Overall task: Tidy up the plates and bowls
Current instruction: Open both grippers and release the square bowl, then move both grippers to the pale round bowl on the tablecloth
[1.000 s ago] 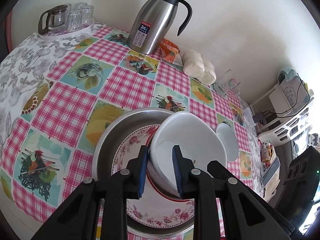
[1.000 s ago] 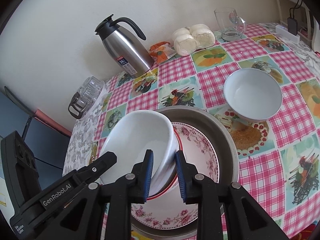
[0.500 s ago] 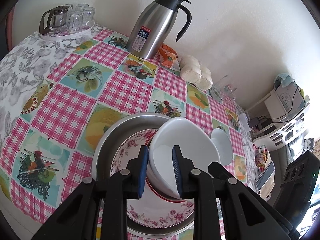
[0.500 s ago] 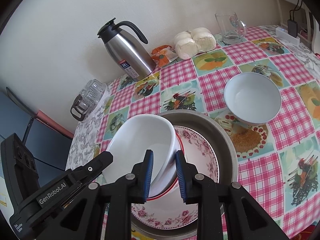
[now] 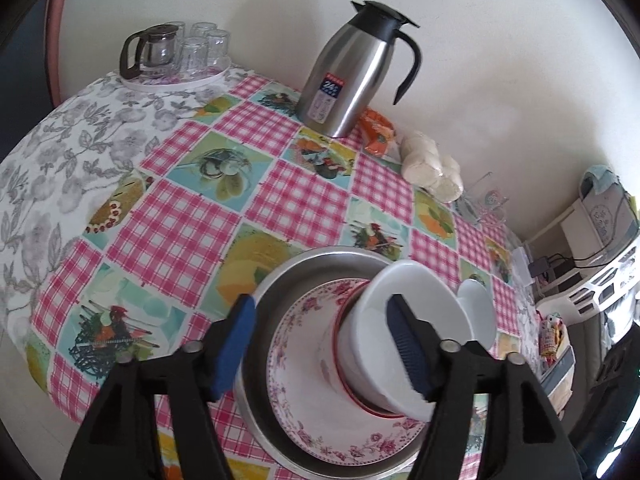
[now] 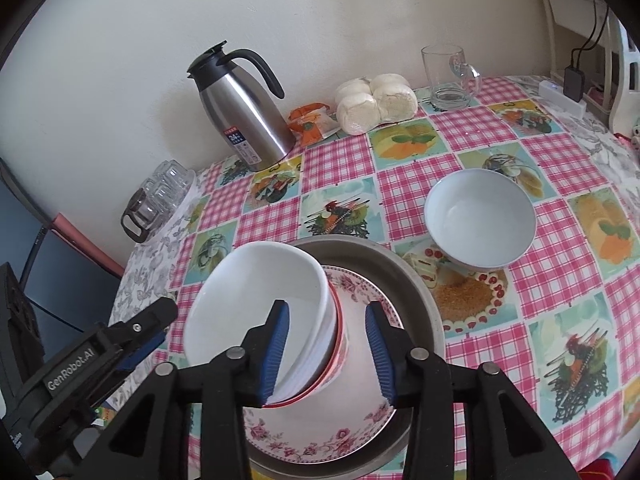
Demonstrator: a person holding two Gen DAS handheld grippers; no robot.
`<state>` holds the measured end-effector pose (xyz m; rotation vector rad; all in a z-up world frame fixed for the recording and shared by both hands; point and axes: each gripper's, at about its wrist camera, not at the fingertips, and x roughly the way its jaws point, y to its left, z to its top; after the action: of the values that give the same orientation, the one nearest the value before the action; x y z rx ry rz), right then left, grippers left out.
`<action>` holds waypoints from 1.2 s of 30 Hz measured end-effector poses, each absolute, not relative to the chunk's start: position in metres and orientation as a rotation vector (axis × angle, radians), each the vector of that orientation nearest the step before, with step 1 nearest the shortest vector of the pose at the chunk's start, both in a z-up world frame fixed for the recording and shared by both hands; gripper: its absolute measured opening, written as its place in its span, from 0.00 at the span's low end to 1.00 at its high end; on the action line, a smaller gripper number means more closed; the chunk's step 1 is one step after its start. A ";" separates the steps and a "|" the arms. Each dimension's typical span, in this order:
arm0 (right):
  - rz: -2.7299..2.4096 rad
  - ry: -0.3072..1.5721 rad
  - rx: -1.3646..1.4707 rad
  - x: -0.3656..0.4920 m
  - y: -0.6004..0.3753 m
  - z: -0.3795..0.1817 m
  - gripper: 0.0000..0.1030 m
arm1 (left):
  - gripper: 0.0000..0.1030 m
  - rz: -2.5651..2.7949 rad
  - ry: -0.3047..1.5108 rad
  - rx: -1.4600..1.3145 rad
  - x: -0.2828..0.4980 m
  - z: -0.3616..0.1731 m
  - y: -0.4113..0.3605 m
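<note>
Both tongs, left [image 5: 322,344] and right [image 6: 326,350], were opening off the white bowl [image 6: 260,304], leaving it nested on the floral plate [image 6: 320,436].

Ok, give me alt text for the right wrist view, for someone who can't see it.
The right gripper, fingers opening, straddles the rim of a white bowl stacked on a red-rimmed bowl, on a floral plate in a metal basin. A second white bowl sits on the checked tablecloth.
</note>
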<state>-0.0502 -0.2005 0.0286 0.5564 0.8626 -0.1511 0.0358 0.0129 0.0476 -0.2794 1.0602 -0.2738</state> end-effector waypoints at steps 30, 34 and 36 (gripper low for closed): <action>-0.208 0.835 0.495 -0.051 -0.211 0.025 1.00 | 0.99 -0.013 0.987 -0.197 0.038 0.042 0.033; -0.211 0.835 0.491 -0.053 -0.215 0.026 1.00 | 0.99 -0.015 0.965 -0.205 0.035 0.046 0.030; -0.218 0.836 0.491 -0.054 -0.218 0.026 1.00 | 0.99 -0.027 0.949 -0.207 0.033 0.049 0.026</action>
<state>-0.0538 -0.2177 0.0255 0.4914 0.8360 -0.2176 0.0329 0.0255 0.0488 -0.2066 0.9495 -0.0268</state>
